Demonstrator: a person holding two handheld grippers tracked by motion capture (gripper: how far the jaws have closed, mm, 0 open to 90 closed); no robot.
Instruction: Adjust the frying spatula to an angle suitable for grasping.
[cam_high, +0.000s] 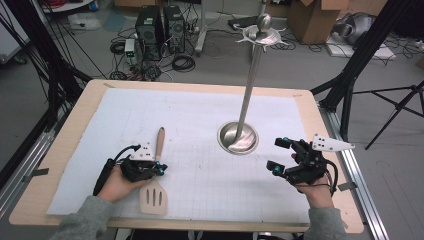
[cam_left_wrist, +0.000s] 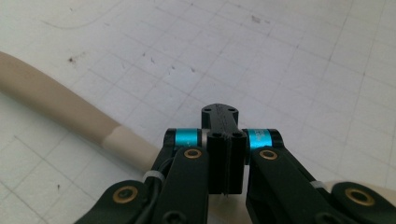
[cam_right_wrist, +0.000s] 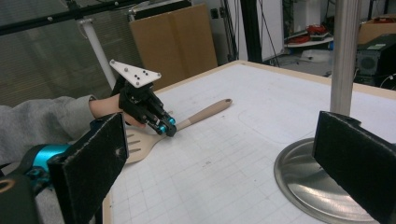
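High view overhead, facing forward-down; gripper views low, close over the gridded mat (cam_high: 200, 130), sharing the spatula (cam_right_wrist: 196, 116).

spatula (cam_high: 155, 183): matt pale wood | stand (cam_high: 239, 137): glossy metal | table (cam_high: 65, 142): wood, paper grid sheet

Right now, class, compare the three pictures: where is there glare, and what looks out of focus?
High view: the metal stand's round base catches a bright glare. Left gripper view: the claw is fairly sharp, while the spatula handle at the left edge looks soft. Right gripper view: the near black pads blur, and the base shows a soft sheen.
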